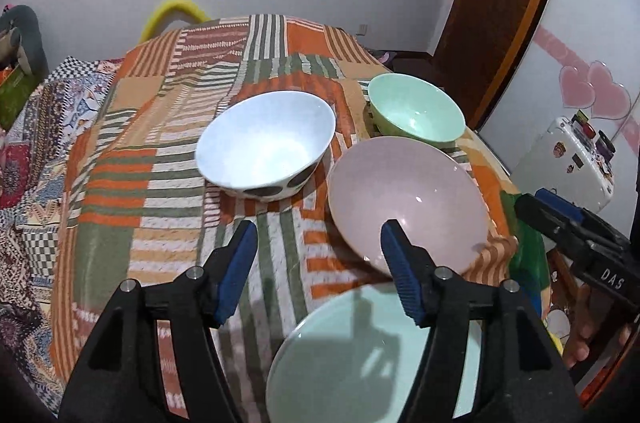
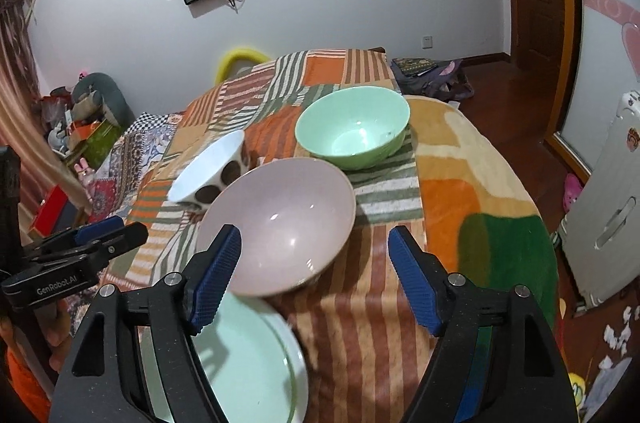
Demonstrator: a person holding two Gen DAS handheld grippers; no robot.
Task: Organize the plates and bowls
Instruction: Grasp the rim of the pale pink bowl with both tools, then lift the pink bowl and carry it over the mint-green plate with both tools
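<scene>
On a striped patchwork cloth stand three bowls and a plate. The white bowl (image 1: pixel 266 151) (image 2: pixel 208 169) with dark spots sits at the left, the green bowl (image 1: pixel 416 109) (image 2: pixel 354 127) at the far right, the pink bowl (image 1: pixel 408 199) (image 2: pixel 280 223) nearer. A pale green plate (image 1: pixel 360 359) (image 2: pixel 248 359) lies closest, below both grippers. My left gripper (image 1: pixel 320 263) hovers open over the cloth between plate and pink bowl, nothing between its fingers. My right gripper (image 2: pixel 314 271) is open too, above the pink bowl's near rim, holding nothing.
The cloth-covered table (image 2: pixel 452 159) drops off to the right onto a wooden floor (image 2: pixel 516 95). A white cabinet (image 2: pixel 608 215) stands at the right, clutter and boxes (image 2: pixel 84 127) at the far left. The right gripper's body (image 1: pixel 580 235) shows at the right edge of the left wrist view.
</scene>
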